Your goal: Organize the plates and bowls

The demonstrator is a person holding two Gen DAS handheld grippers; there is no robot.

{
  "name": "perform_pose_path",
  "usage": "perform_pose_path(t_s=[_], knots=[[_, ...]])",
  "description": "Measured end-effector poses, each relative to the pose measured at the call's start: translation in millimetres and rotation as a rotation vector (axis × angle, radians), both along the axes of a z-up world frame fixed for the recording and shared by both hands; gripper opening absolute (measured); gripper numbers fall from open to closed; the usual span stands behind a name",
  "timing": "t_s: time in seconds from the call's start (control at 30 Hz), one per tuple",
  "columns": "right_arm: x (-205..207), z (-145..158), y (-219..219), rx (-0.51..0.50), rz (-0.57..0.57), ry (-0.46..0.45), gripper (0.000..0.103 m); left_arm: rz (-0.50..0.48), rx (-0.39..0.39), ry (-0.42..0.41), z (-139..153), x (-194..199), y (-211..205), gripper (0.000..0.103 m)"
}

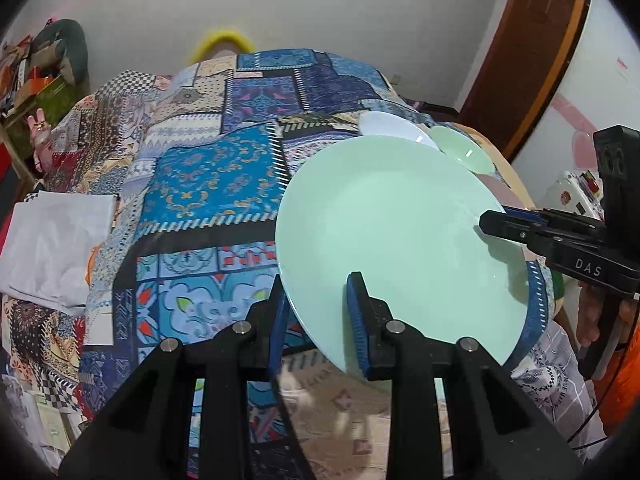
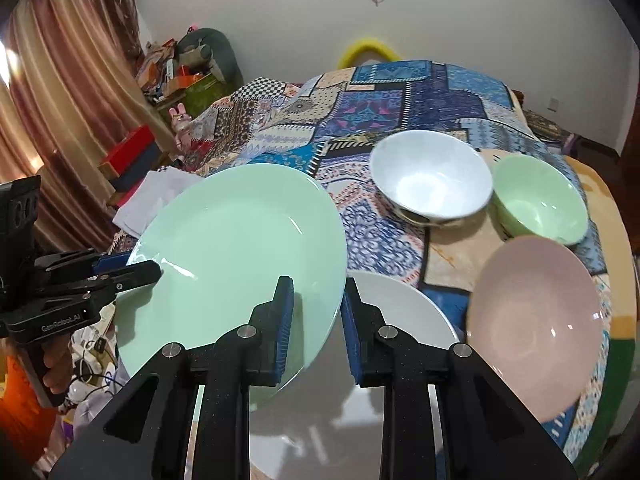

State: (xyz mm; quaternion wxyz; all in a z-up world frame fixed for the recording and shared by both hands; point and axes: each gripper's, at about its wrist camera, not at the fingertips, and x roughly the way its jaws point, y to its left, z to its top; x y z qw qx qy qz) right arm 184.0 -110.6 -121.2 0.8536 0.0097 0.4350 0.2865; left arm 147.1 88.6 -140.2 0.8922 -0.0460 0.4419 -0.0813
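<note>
Green plate (image 1: 384, 216) gripped at two edges and lifted, tilted, above the patchwork cloth (image 1: 208, 168) on the desk. Left tool (image 1: 316, 320) clenched on the plate's near-left rim, one blue pad on top, the other beneath. Right tool (image 2: 316, 312) clenched on the plate's right rim in the same way, one pad above, one under the edge. From the left wrist view, right tool reaching in from the right, tip on the plate's far-right rim. From the right wrist view, left tool reaching in from the left, tip on the plate's left rim. White plate (image 2: 400, 312) on the cloth, just under the green plate's right edge. Pink plate (image 2: 536, 320) near right. White bowl (image 2: 432, 176) farther back, green bowl (image 2: 540, 200) just right of it. Folded white cloth (image 1: 56, 240) at far left.
</note>
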Motion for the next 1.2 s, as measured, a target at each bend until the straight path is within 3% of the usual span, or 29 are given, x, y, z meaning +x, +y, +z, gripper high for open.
perform_pose_path(t_s=[0.5,0.97,1.2], knots=[[-18.9,-22.1,-51.9,0.001,-0.093,0.049,0.022,-0.094,-0.012,0.072,-25.5,3.2,-47.8,0.028],[-16.7,-57.8,-65.4,0.007,-0.127,0.143,0.022,-0.110,0.013,0.166,-65.9,17.2,-64.0,0.029],[-18.3,-66.1,-68.2,-0.003,-0.135,0.157,0.022,-0.116,0.075,0.164,-68.6,19.0,-72.6,0.029]])
